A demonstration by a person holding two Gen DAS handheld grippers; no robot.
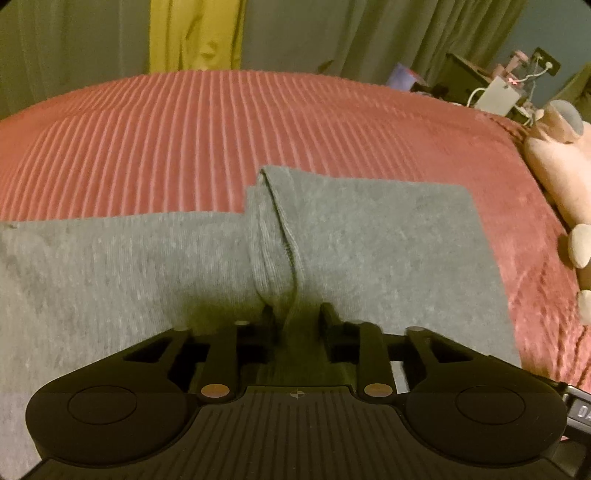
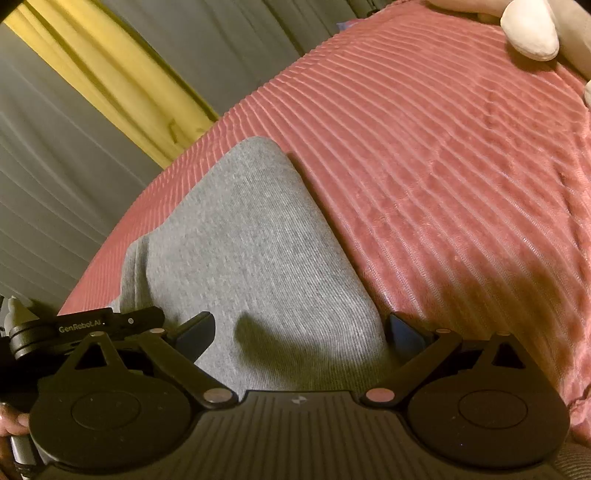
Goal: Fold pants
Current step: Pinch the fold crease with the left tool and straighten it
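Grey knit pants lie on a red ribbed bedspread, folded over with a seamed edge running toward me. My left gripper is shut on a pinched ridge of the grey fabric at that seam. In the right wrist view the same pants stretch away to a rounded end. My right gripper is open just above the cloth, its black fingertips wide apart, one at each side of the fabric strip. The left gripper body shows at the left edge.
A pink and white plush toy lies at the bed's right side, also in the right wrist view. A cluttered side table stands behind it. Grey and yellow curtains hang beyond the bed.
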